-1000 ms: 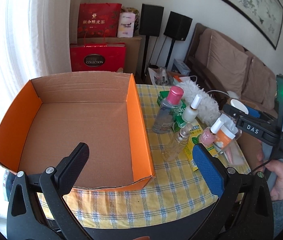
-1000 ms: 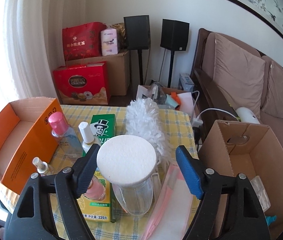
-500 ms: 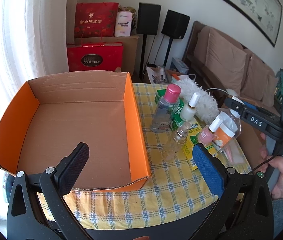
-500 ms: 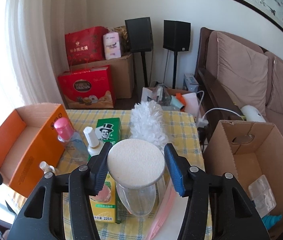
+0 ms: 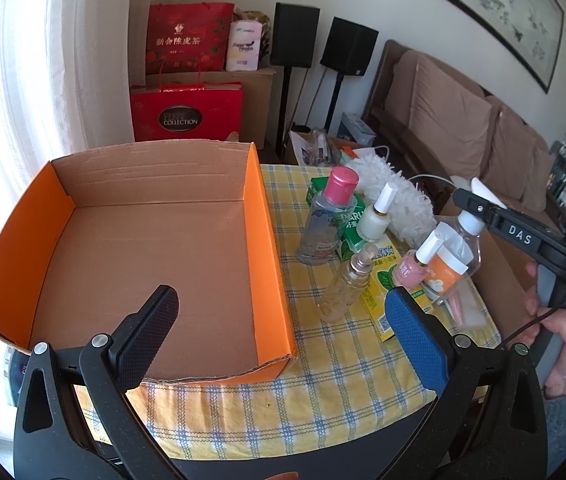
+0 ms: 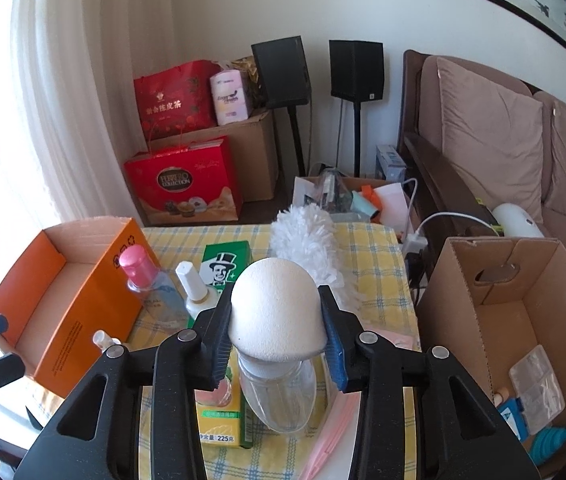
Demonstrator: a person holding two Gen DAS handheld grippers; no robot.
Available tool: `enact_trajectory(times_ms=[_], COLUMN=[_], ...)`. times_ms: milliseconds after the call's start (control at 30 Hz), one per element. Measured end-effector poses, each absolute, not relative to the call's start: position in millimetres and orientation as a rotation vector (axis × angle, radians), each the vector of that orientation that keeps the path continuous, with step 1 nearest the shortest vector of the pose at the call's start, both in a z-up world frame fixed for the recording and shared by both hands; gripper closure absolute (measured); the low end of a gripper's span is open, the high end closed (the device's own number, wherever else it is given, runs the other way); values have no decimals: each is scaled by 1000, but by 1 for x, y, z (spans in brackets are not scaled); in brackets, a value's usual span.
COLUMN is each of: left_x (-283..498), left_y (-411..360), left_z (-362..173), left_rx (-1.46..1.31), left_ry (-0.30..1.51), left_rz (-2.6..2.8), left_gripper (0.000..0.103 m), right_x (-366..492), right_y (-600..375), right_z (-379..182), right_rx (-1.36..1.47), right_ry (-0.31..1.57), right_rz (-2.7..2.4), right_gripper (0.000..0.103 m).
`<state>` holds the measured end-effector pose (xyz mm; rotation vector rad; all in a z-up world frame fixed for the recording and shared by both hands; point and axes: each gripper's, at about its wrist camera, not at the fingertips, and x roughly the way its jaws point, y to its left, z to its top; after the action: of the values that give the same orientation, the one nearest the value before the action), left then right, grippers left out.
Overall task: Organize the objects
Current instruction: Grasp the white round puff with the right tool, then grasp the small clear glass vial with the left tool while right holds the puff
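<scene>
right tool: just closed in, now squeezing the white sponge cap of the clear bottle
left tool: spread wide, nothing in it
orange box: on the desk

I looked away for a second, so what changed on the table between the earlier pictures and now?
The right gripper has just been closing on the white sponge top of the clear bottle, now squeezing it into a dome. The left gripper stayed open beside the empty orange box; the other bottles kept their places.
</scene>
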<state>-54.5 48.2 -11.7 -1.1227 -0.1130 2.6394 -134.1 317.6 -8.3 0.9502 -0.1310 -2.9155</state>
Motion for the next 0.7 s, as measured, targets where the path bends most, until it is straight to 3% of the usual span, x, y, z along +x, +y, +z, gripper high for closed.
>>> enact_trajectory(times_ms=[467, 567, 700], left_x=[-70, -76, -81], left_y=[78, 94, 110], left_z=[-6, -12, -17], left_rx=[-1033, -1056, -1065], left_ry=[-47, 27, 103], left_rz=[2587, 2568, 2558], left_gripper=[2, 9, 27], right_x=[-96, -87, -77], right_y=[323, 323, 324], right_z=[18, 17, 18], right_rx=[905, 916, 910], right_ry=[-166, -185, -192], right_rz=[-2918, -2910, -2912], right_gripper=[64, 63, 63])
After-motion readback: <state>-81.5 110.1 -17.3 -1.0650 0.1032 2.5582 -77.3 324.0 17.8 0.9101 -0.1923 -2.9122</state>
